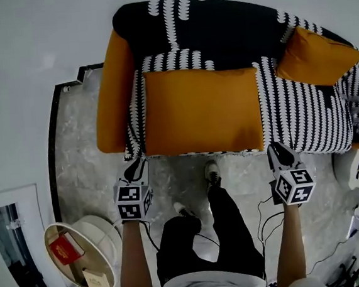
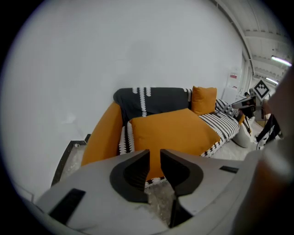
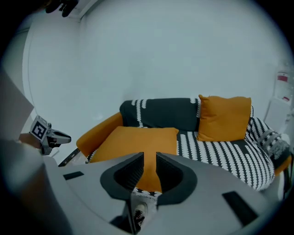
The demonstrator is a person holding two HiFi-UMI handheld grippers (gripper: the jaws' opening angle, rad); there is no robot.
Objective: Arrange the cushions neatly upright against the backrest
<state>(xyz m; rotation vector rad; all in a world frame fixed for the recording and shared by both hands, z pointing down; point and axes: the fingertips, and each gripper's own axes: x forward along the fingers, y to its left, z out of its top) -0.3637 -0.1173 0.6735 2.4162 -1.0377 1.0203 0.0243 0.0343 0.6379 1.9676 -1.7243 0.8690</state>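
Jaws of L gripper [image 1: 135, 170] & R gripper [image 1: 280, 153] apart, empty; flat cushion [image 1: 201, 111] hides much of sofa [image 1: 232, 30] seat.

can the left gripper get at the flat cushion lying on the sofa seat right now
Probably yes. The left gripper is just off the front edge of the seat, jaws apart and empty, pointing at the flat cushion. Nothing stands between them, and the cushion's near left corner looks the easiest grab.

Flat, cool, rather dim lighting; shadows faint.
Both gripper views bend strongly, with black vignetted corners; ceiling strip light [image 2: 279, 58] glares; near edges blur.
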